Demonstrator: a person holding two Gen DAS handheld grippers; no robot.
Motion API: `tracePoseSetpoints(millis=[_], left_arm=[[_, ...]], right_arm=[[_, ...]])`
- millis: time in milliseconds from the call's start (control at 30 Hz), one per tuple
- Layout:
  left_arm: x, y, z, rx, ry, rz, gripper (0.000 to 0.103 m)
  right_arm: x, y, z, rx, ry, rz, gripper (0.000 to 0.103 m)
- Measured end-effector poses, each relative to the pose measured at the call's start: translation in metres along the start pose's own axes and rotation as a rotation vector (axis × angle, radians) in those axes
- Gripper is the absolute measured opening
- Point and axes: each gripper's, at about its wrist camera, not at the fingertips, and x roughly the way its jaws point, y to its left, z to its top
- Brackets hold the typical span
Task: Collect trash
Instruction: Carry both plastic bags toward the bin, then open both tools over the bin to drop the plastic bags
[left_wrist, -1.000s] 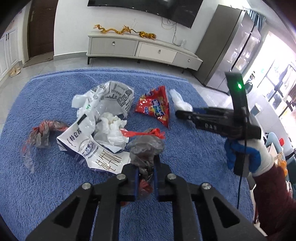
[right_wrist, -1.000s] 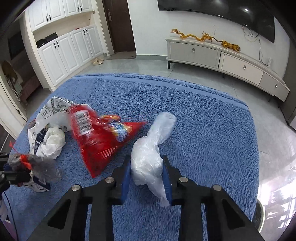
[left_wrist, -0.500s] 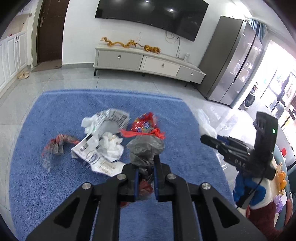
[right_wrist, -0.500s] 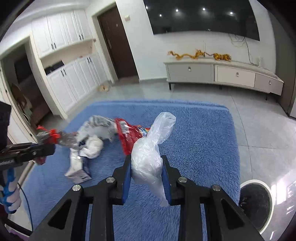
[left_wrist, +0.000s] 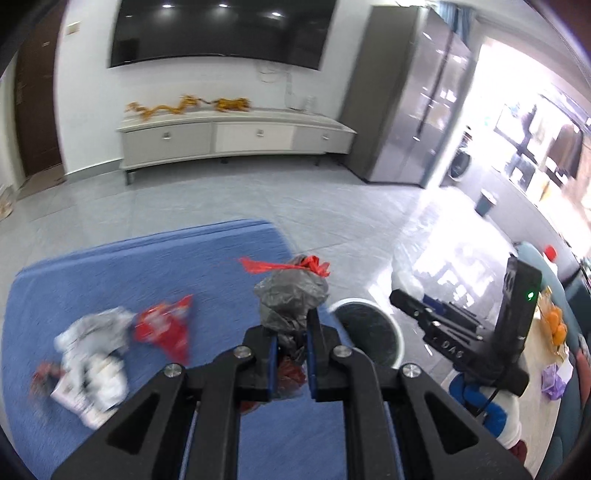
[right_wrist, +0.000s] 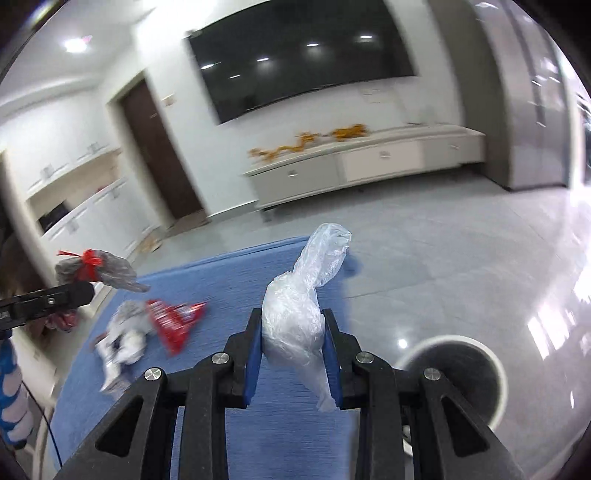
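Observation:
My left gripper (left_wrist: 290, 332) is shut on a grey plastic bag tied with red ribbon (left_wrist: 291, 295), held well above the blue rug (left_wrist: 110, 280). My right gripper (right_wrist: 293, 334) is shut on a clear white plastic bag (right_wrist: 295, 314), also lifted. A round white-rimmed bin (left_wrist: 369, 332) stands on the floor just off the rug's right edge, below and ahead of both grippers; it also shows in the right wrist view (right_wrist: 458, 373). A red snack wrapper (left_wrist: 166, 328) and crumpled white paper (left_wrist: 96, 354) lie on the rug. The left gripper and its bag (right_wrist: 96, 269) show at left in the right wrist view.
A white TV cabinet (left_wrist: 236, 136) stands by the far wall under a wall TV. A grey fridge (left_wrist: 413, 103) stands at the right. Glossy tiled floor (left_wrist: 332, 214) surrounds the rug. A blue sofa with items (left_wrist: 554, 325) is at the far right.
Both grippers have risen and swung right with their bags. The trash pile has dropped to the lower left, and the bin has come into view under the grippers.

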Motion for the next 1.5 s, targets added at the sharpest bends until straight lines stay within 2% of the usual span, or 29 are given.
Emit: tracePoseSetpoints(millis=[200,400,533,667,800,933,967,1000,1033,1067,1167,1300,1500], left_arm=[[0.082,-0.063,0.023,0.070,0.107,-0.085,0.011],[0.172,-0.114,0.022,0.091,0.233,-0.137,0.012],[0.228,-0.137,0.016,0.077,0.306,-0.152,0.012],[0.273,-0.141,0.009,0.028,0.374,-0.156,0.012],[0.300,-0.139,0.001,0.007,0.410,-0.168,0.013],[0.316,-0.137,-0.004,-0.009,0.448,-0.208,0.019],[0.319,-0.137,-0.005,-0.011,0.454,-0.217,0.029],[0.321,-0.137,-0.004,-0.013,0.456,-0.219,0.046],[0.319,-0.134,-0.004,-0.016,0.452,-0.220,0.052],[0.318,-0.133,-0.004,-0.019,0.442,-0.224,0.055],[0.312,-0.132,-0.003,-0.022,0.436,-0.245,0.055],[0.290,-0.131,0.003,-0.009,0.388,-0.242,0.055],[0.213,-0.112,0.023,0.009,0.229,-0.188,0.055]], right_arm=[[0.003,-0.071,-0.010,0.171,0.007,-0.167,0.028],[0.017,-0.137,-0.031,0.326,0.070,-0.301,0.028],[0.034,-0.171,-0.047,0.413,0.129,-0.336,0.028],[0.047,-0.196,-0.056,0.468,0.175,-0.357,0.029],[0.060,-0.213,-0.058,0.491,0.214,-0.369,0.030],[0.072,-0.219,-0.060,0.490,0.252,-0.388,0.030],[0.072,-0.223,-0.063,0.495,0.260,-0.395,0.031],[0.073,-0.224,-0.065,0.503,0.265,-0.398,0.035],[0.074,-0.226,-0.067,0.508,0.268,-0.401,0.048],[0.076,-0.225,-0.065,0.508,0.269,-0.406,0.053],[0.077,-0.223,-0.065,0.505,0.267,-0.419,0.053],[0.068,-0.216,-0.062,0.508,0.247,-0.433,0.053],[0.038,-0.185,-0.046,0.472,0.161,-0.423,0.053]])
